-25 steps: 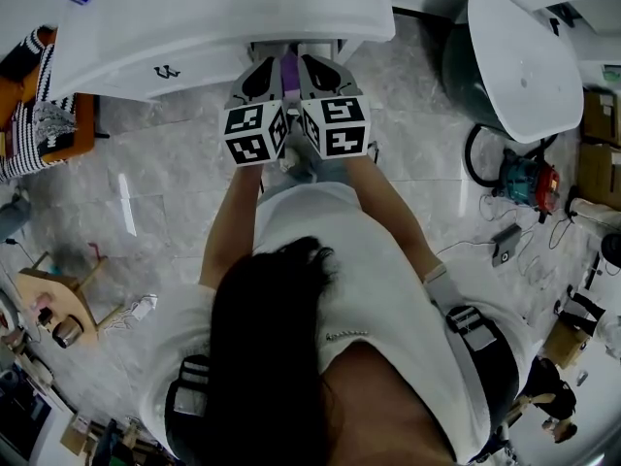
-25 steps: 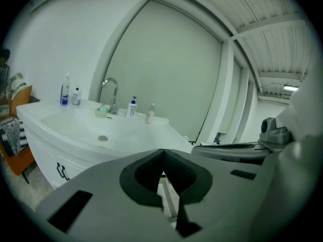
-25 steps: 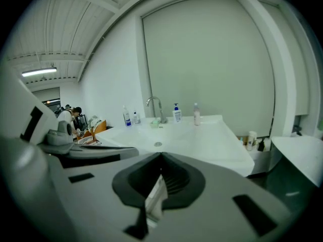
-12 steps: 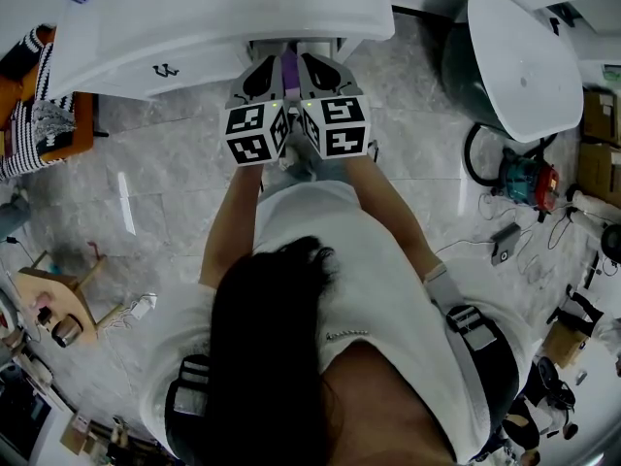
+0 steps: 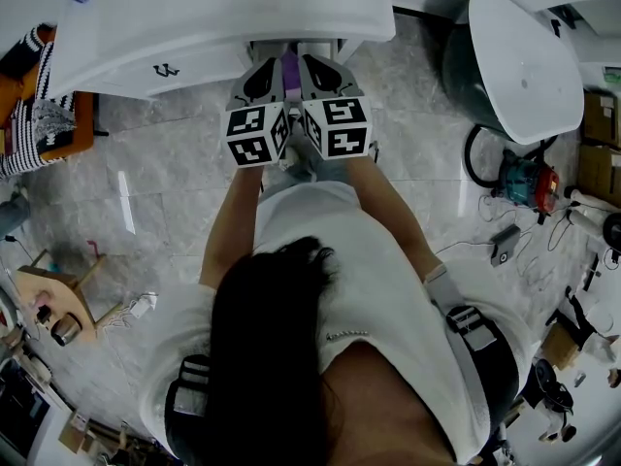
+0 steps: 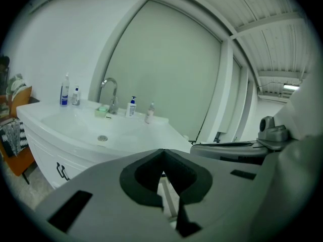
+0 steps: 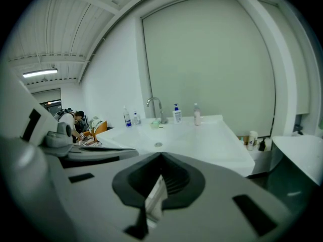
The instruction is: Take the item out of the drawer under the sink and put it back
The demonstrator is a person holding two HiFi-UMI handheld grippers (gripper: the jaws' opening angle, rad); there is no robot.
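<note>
Jaws of our left gripper (image 5: 264, 66) and right gripper (image 5: 318, 66) are pressed together, empty, side by side at the sink's (image 5: 223, 27) front edge. We see neither drawer nor item, and judge them below, equally near both.

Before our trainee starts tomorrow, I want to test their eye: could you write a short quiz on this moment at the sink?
1. True or false: the right gripper is clamped on a bottle.
2. Where is the white ceramic sink? A. ahead of the left gripper and the right one; B. behind the person; C. under a cloth.
3. Fill in: the white pump bottle with a blue top stands beside the curved chrome ____.
Key: 1 false, its jaws are together with nothing between them; 2 A; 3 tap.
</note>
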